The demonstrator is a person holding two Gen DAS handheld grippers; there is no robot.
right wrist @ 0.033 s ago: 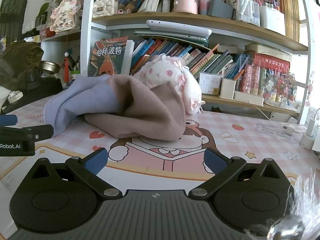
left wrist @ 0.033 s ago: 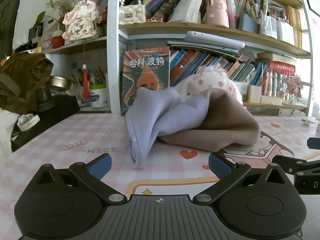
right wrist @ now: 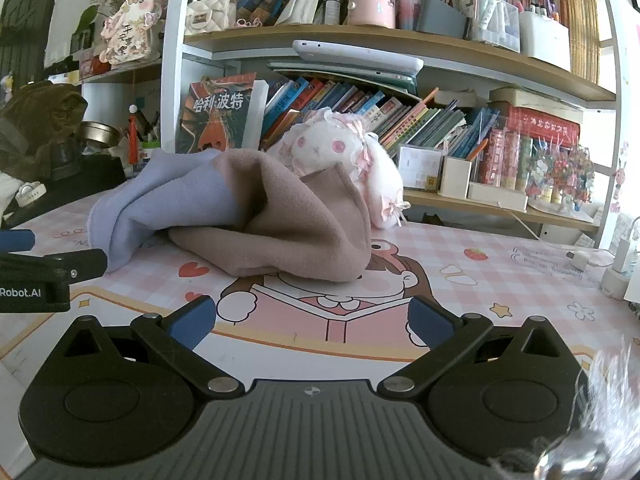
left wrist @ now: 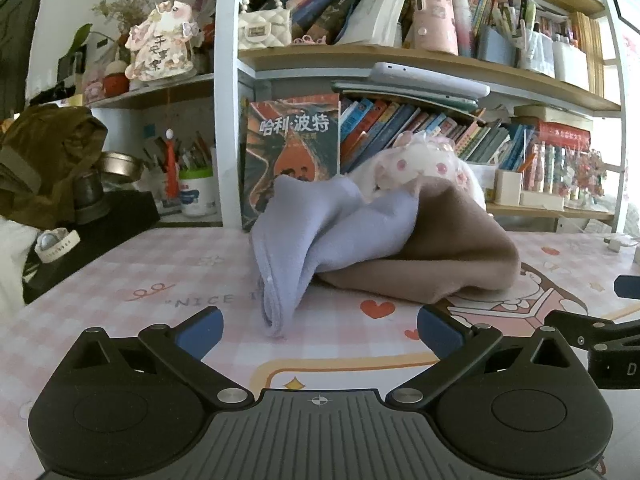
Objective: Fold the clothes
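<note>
A crumpled garment lies in a heap on the cartoon-print table mat (left wrist: 120, 280). Its lavender part (left wrist: 320, 240) faces left and its tan-brown part (left wrist: 452, 256) faces right; the right wrist view shows the lavender part (right wrist: 160, 196) and the brown part (right wrist: 300, 224) as well. My left gripper (left wrist: 320, 328) is open just in front of the lavender end, apart from it and holding nothing. To the right of it, my right gripper (right wrist: 311, 320) is open and empty, a short way in front of the brown part.
A white plush rabbit (right wrist: 340, 152) leans behind the heap. A bookshelf (left wrist: 400, 56) full of books backs the table. An olive bag (left wrist: 44, 160) and a black box sit at the left. A charger and cable (right wrist: 580, 258) lie at the right.
</note>
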